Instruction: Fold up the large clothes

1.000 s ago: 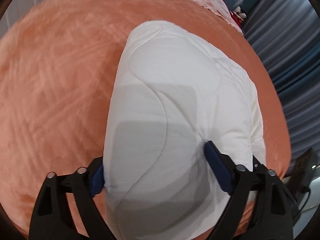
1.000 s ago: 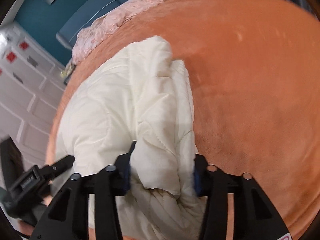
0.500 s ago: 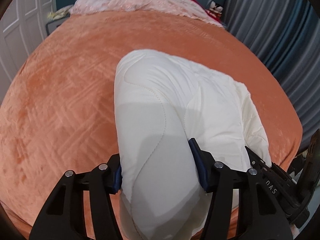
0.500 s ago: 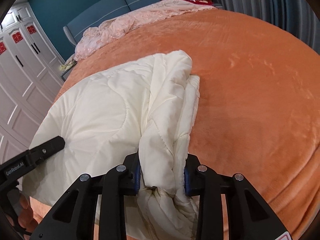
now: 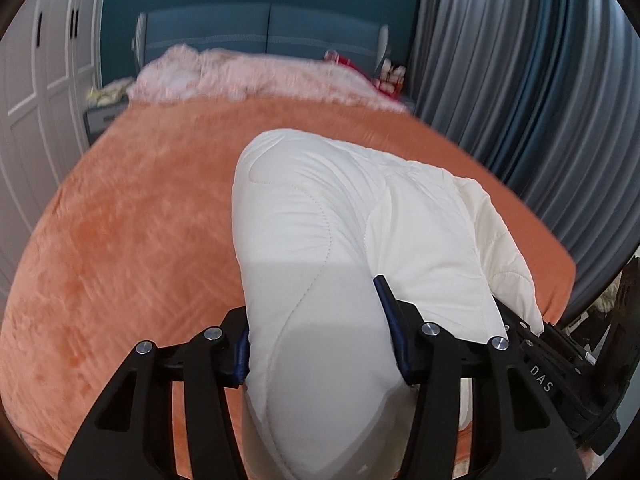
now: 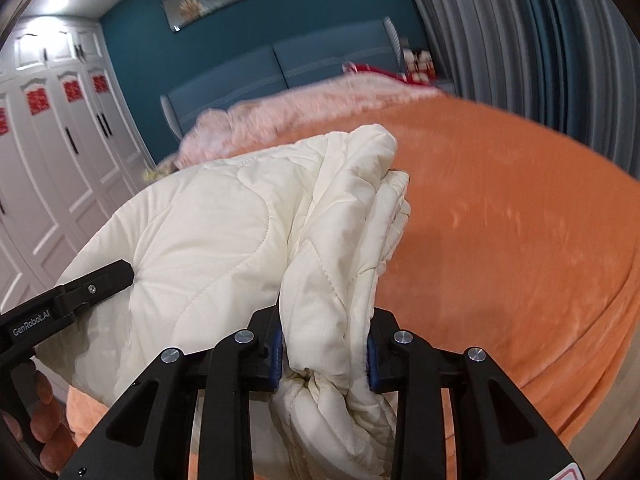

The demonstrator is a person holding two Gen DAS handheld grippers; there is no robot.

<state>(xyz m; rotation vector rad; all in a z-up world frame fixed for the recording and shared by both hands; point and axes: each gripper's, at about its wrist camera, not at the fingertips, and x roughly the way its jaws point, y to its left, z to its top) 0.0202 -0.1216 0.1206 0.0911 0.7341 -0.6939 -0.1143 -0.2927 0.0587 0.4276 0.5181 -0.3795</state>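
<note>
Two grippers grip one cream quilted garment (image 5: 344, 248) at the near edge of the bed (image 5: 132, 248). The left gripper (image 5: 316, 340) points forward toward the headboard (image 5: 264, 36), level with the raised cloth, its blue-padded fingers (image 5: 390, 320) clamped on a thick, smooth fold that fills the gap between them. From there the garment runs away over the orange bedspread as a rounded hump, its far end short of the bed's middle.

The right gripper (image 6: 326, 354) is just beside it, nearer the curtain-side edge, also aimed forward and tilted slightly up. Its fingers (image 6: 276, 350) pinch a bunched, wrinkled wad of the same garment (image 6: 224, 216); loose folds hang below them over the bed's (image 6: 500, 220) near edge. The bunched side lies in stacked layers on the right, and the smoother quilted panel spreads left toward the other tool.

In the right wrist view, one black finger of the left gripper (image 6: 80, 292) reaches in from the left edge and lies against the quilted panel; the person's hand (image 6: 44, 412) shows below it, wrapped around the handle.

Pink bedding (image 5: 256, 76) is heaped along the head of the bed. White wardrobe doors (image 6: 60, 152) stand on the left side, grey curtains (image 5: 520, 80) on the right.
</note>
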